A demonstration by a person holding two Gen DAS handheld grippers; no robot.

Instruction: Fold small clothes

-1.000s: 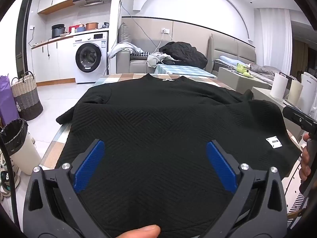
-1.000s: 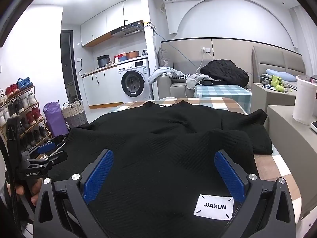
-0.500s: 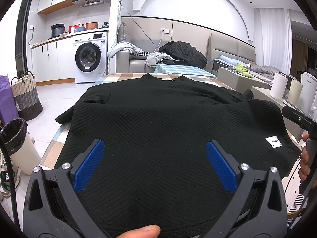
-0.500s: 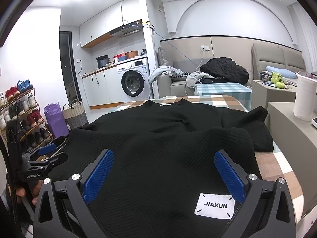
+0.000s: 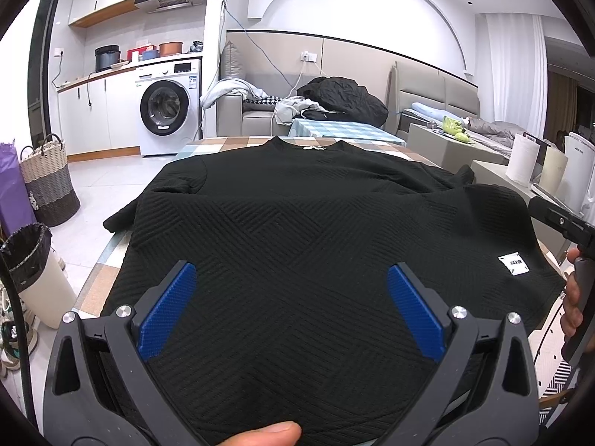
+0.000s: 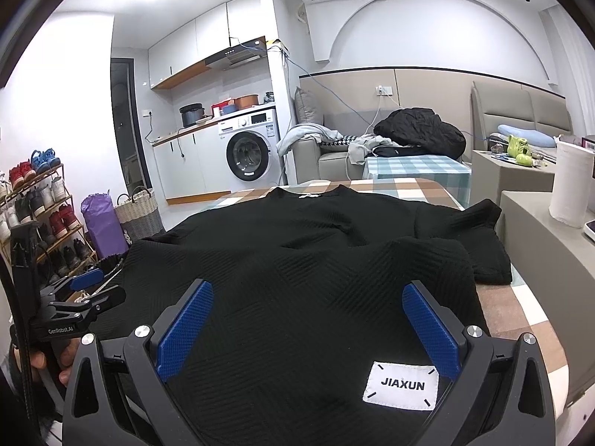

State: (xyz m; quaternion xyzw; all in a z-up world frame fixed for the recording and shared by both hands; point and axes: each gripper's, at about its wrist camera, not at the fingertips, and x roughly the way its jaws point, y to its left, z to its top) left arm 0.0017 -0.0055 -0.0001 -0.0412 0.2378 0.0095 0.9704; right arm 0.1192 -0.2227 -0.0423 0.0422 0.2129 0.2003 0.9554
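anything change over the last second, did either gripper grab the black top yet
Nothing has visibly changed. The left gripper and right gripper are both open as before, poised above the near hem of the black top, neither gripping it. The top lies spread on the checked table, white label at the right corner, just as a second ago.

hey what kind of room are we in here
Most likely a small open-plan flat: a washing machine under kitchen cabinets, a sofa piled with clothes, and a shoe rack by the door.
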